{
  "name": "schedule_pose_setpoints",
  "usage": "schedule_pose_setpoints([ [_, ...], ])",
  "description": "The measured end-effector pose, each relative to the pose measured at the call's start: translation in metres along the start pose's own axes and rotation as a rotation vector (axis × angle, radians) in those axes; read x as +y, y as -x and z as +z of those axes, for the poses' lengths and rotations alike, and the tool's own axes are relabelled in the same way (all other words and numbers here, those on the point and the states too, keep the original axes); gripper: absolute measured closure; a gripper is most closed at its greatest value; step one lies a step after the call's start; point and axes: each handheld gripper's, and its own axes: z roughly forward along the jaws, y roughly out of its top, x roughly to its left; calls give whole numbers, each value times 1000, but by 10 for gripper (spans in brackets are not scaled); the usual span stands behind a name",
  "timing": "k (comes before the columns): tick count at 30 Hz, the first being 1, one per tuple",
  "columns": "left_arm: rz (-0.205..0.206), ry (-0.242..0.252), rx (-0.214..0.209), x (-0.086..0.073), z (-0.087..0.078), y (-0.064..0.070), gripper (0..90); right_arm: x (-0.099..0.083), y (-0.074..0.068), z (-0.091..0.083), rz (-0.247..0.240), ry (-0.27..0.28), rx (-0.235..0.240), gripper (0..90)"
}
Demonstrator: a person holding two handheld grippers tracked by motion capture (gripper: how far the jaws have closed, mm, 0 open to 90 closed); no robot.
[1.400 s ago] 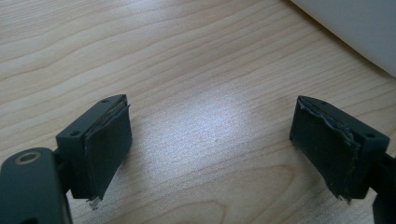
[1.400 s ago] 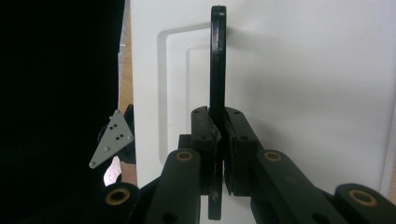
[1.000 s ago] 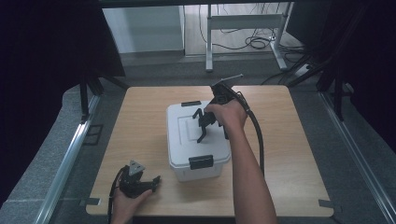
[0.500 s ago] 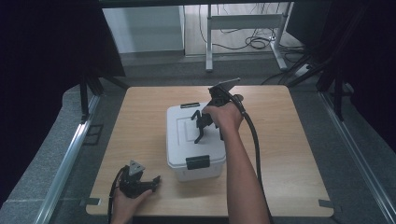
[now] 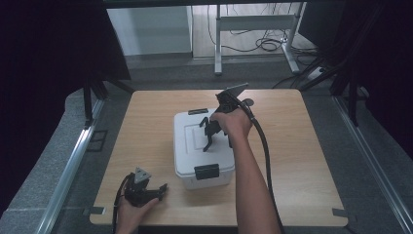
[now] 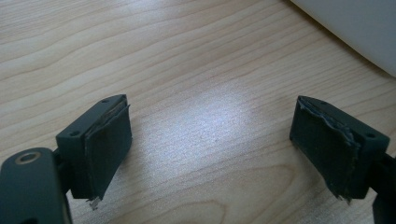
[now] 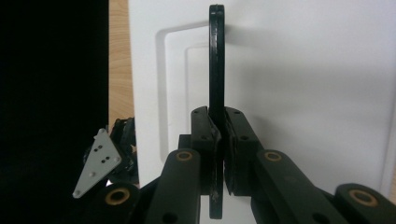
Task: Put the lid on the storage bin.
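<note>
Your right arm reaches far over the white box [image 5: 202,146] at the table's [image 5: 146,131] centre, its right gripper [image 7: 217,154] pinching the black handle [image 7: 216,65] upright. Your left gripper [image 6: 210,140] rests at the near-left edge, jaws spread, left of the box.

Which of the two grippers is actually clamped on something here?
The right gripper, over the white box: its jaws are shut on the box's black handle, raised upright from the lid. The left gripper sits open over the bare wooden table, holding nothing.
</note>
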Motion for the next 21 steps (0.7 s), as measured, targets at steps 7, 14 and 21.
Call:
schedule_pose_setpoints([
  [7,0,0,0,0,0,0,127,-2,7,2,6,9,21,840],
  [14,-3,2,0,0,0,0,127,-2,6,-1,-37,0,16,700],
  [21,0,0,0,0,0,0,127,-9,11,-33,-169,102,40,506],
])
